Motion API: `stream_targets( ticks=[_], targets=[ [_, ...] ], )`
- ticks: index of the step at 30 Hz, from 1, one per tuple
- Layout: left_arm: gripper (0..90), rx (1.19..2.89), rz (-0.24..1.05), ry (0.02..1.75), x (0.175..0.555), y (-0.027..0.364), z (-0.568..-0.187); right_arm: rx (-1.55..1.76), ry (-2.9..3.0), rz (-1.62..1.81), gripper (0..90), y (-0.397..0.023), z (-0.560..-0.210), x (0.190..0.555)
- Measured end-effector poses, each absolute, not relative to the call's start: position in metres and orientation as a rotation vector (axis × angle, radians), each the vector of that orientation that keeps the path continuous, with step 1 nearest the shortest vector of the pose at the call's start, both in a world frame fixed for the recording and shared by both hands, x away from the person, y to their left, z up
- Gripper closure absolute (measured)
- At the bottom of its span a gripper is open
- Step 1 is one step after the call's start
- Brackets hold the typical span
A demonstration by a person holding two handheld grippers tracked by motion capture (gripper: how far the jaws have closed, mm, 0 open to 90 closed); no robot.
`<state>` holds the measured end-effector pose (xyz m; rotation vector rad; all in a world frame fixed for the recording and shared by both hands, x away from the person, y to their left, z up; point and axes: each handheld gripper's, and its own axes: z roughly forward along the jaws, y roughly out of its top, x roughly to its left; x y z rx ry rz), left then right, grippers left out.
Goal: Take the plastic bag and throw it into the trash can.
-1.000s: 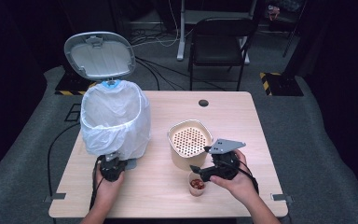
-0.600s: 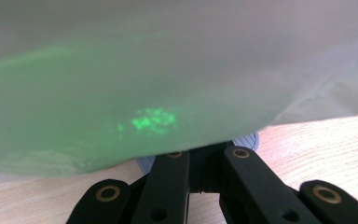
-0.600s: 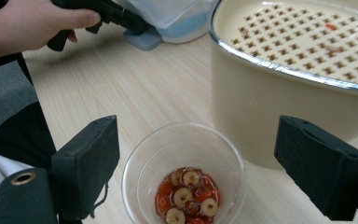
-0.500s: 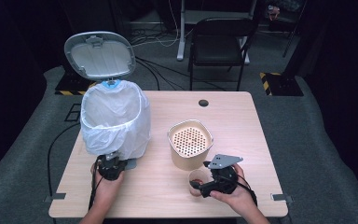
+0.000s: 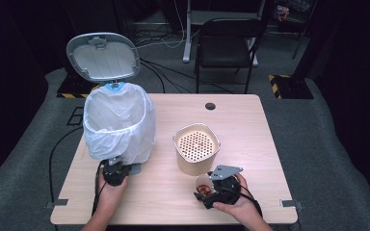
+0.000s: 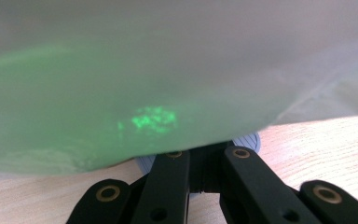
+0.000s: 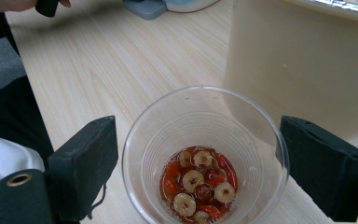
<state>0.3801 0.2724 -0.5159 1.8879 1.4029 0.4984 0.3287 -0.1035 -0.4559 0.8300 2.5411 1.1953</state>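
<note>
The right gripper (image 5: 211, 191) lies low and level over the counter (image 5: 250, 144), its 2 jaws released around the upright cup (image 7: 205, 156), mouth up.

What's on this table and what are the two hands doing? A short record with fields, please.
Table: light wooden table
Left tongs: shut, at the foot of the white-bagged bin, whose grey lid stands open
Right tongs: open, black pads either side of the clear plastic cup, a gap showing at each side
Cup contents: red and pale sliced bits in liquid
Beside cup: beige square container with perforated insert
</note>
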Motion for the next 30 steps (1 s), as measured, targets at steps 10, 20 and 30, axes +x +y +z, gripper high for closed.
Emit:
stream_targets(
  ticks=[10, 20, 30],
  targets=[
    [90.0, 1.861, 0.493, 1.413, 0.379, 0.270, -0.516, 0.829, 2.558, 1.160, 19.3, -0.100, -0.470, 0.332],
    [90.0, 1.852, 0.497, 1.417, 0.379, 0.269, -0.516, 0.831, 2.557, 1.156, 22.2, -0.103, -0.470, 0.334],
    [90.0, 1.854, 0.497, 1.416, 0.379, 0.270, -0.516, 0.942, 2.484, 1.119, 22.3, -0.130, -0.469, 0.351]
  ],
)
